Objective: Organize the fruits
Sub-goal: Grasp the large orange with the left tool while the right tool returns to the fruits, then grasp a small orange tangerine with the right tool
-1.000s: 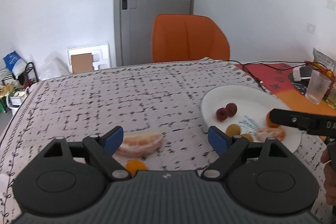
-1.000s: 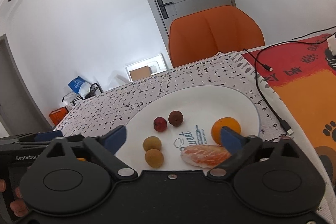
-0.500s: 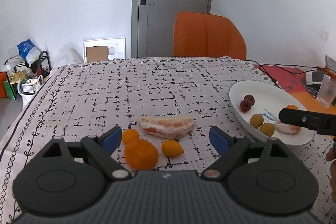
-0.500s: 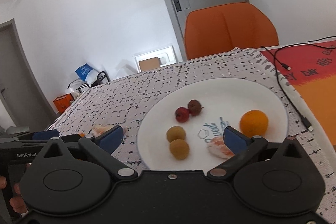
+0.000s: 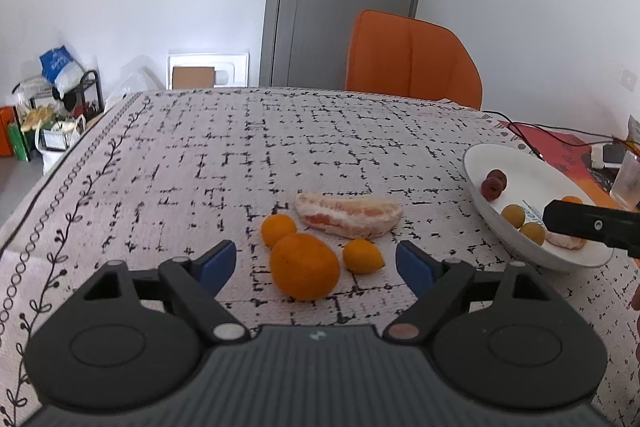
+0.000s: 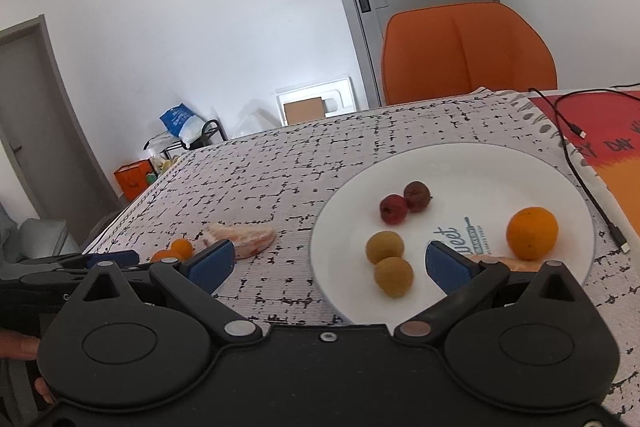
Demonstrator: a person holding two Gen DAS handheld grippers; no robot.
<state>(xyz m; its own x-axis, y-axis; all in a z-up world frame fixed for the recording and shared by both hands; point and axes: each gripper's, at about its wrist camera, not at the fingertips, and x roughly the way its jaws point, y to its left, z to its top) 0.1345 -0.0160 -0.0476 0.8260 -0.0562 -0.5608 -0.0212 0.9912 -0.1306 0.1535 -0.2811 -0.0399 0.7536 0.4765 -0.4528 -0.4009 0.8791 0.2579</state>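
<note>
While both claws hang spread and empty above the desk (image 5: 168, 163), the fruit sits in two groups. The left claw (image 5: 316, 263) is held low over the patterned cloth, its blue pads either side of a big orange (image 5: 305, 265). A smaller orange (image 5: 279, 229) touches that one at the back left, a little yellow-orange fruit (image 5: 363, 256) lies just to its right, and a peeled citrus wedge (image 5: 348, 215) lies just behind all three. A second ago only the wedge and one small orange showed in front of this claw; it has drawn back since, so the whole cluster is now in sight.

The right claw (image 6: 327, 263) hovers over the near rim of the white plate (image 6: 480, 163), which has blue lettering where "weet" can be read. On the plate are two yellowish-brown fruits (image 6: 385, 247) near the front, two dark red ones (image 6: 394, 209) touching each other behind them, an orange (image 6: 531, 233) to the right, and a peeled segment (image 6: 500, 261) half hidden by the right pad. This claw too has pulled back from the plate. On the left claw's body only "G" of a white marking is visible.

Beyond the plate a black cable (image 6: 568, 119) trails over a red and orange mat (image 6: 600, 131) with partly cut-off lettering, and an orange chair (image 5: 412, 61) stands behind the desk.
</note>
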